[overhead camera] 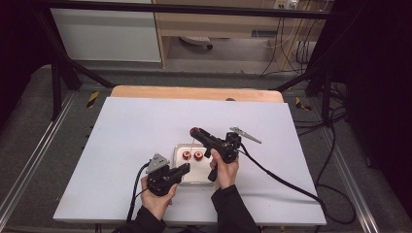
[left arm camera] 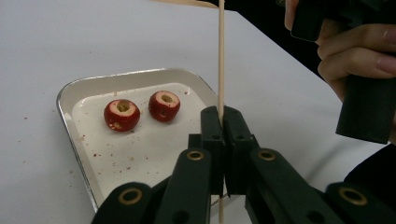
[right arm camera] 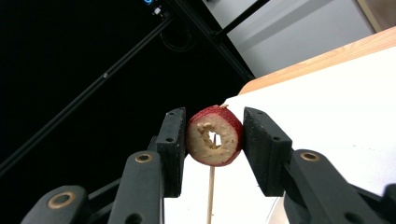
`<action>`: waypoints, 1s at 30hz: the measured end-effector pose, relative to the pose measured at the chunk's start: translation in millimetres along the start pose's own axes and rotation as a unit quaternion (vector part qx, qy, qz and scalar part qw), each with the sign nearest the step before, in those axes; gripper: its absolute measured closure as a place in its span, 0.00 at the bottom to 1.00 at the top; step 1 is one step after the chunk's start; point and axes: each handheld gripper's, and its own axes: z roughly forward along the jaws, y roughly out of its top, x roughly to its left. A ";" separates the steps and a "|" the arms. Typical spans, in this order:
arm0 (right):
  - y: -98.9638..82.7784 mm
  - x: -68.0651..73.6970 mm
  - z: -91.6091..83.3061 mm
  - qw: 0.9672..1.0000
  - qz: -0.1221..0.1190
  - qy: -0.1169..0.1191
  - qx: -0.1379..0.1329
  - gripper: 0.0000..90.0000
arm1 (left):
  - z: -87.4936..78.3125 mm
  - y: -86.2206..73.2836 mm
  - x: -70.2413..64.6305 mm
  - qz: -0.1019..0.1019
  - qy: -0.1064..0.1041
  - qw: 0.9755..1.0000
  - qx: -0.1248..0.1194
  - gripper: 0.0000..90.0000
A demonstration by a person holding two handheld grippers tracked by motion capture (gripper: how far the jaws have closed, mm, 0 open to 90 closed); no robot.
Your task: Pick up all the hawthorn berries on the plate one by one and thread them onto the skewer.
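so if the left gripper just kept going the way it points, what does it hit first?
Probably the metal tray: the left gripper, shut on the upright wooden skewer, points across its near rim. Beyond that lie the two cored red fruits, nearer one first. Depth is hard to judge, so it may pass above the rim.

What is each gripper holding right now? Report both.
Left gripper: shut on the wooden skewer.
Right gripper: shut on a cored red fruit.

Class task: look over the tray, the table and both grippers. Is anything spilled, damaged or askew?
Small red crumbs are scattered inside the tray and on the white table beside it. The two red fruits in the tray are hollowed through. The skewer in the left gripper stands upright, not askew.
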 end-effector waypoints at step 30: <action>-32.5 3.7 -2.4 0.996 -0.039 -0.007 0.080 0.67 | 9.7 21.1 9.5 0.037 0.005 0.999 0.005 0.98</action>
